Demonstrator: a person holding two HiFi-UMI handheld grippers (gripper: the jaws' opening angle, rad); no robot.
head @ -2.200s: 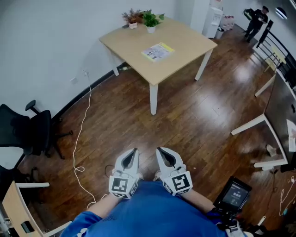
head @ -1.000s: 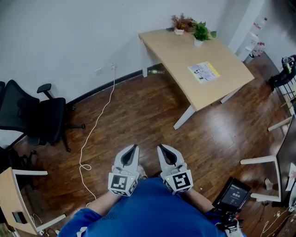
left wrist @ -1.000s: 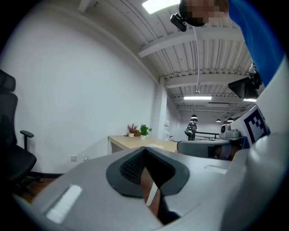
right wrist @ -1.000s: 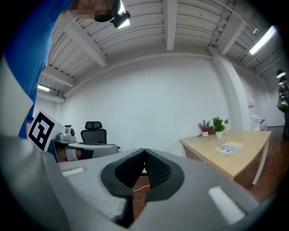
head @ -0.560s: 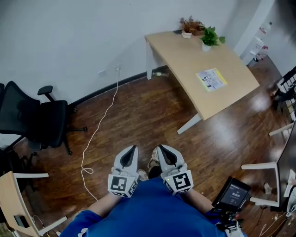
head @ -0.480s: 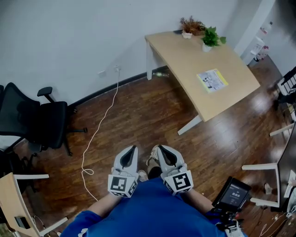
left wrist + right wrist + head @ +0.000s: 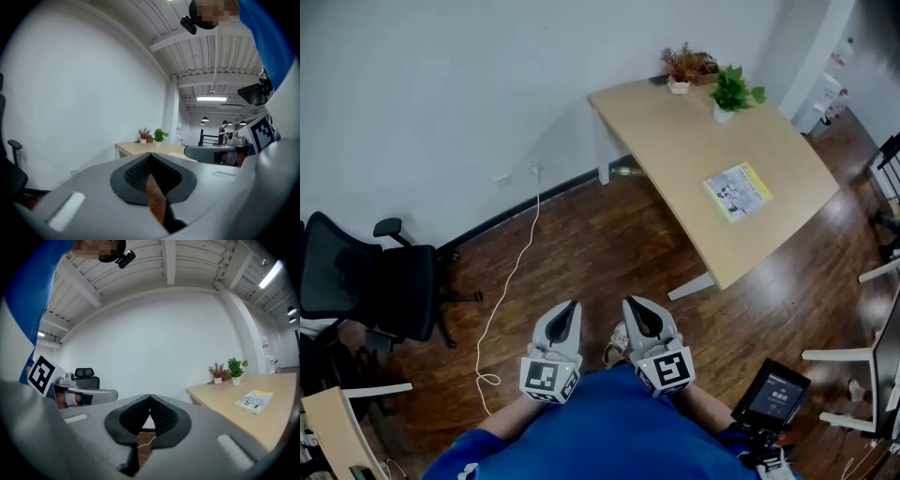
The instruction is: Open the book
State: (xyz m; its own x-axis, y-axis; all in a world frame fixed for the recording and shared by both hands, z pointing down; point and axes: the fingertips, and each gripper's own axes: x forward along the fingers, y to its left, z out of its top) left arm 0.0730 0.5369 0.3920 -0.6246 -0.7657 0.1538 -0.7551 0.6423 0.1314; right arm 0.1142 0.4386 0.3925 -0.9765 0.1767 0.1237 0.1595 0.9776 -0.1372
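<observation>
Book (image 7: pixel 737 191), closed, print illegible, on desk (image 7: pixel 675 127)

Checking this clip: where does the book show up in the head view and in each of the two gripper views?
Head view: the book lies upper right, on the table, near its right edge.
Left gripper view: only a thin pale sliver on the table, just right of centre.
Right gripper view: far right, flat on the table.
Shared landmark: the green potted plant at the table's wall end.
</observation>
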